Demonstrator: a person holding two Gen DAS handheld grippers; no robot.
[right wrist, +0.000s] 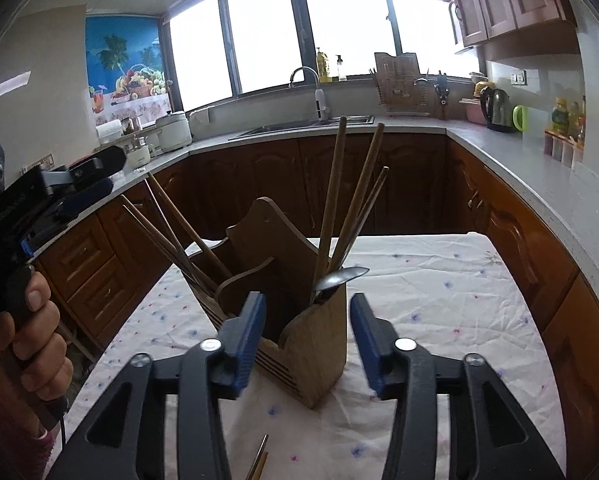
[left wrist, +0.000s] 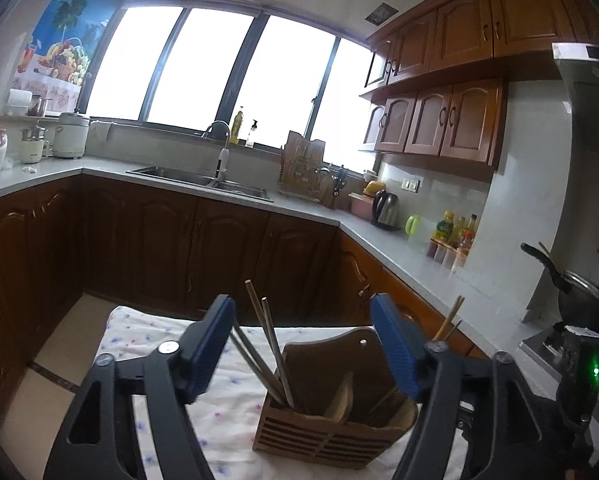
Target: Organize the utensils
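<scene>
A wooden utensil holder (left wrist: 331,424) (right wrist: 311,336) stands on a table with a white flowered cloth (right wrist: 431,300). Chopsticks (left wrist: 267,344) (right wrist: 331,200) stick up from its compartments, and a metal spoon (right wrist: 341,278) leans out of the right one. My left gripper (left wrist: 303,344) is open and empty, raised just in front of the holder. My right gripper (right wrist: 307,340) is open and empty, its fingers either side of the holder's near corner. A loose chopstick (right wrist: 259,458) lies on the cloth under the right gripper. The left gripper also shows at the left of the right wrist view (right wrist: 87,180).
Dark wood cabinets and a grey counter (left wrist: 379,232) wrap around the table. A sink (left wrist: 203,180), a kettle (left wrist: 385,210) and bottles (left wrist: 455,236) sit on the counter. A wok (left wrist: 579,296) stands on the stove at right.
</scene>
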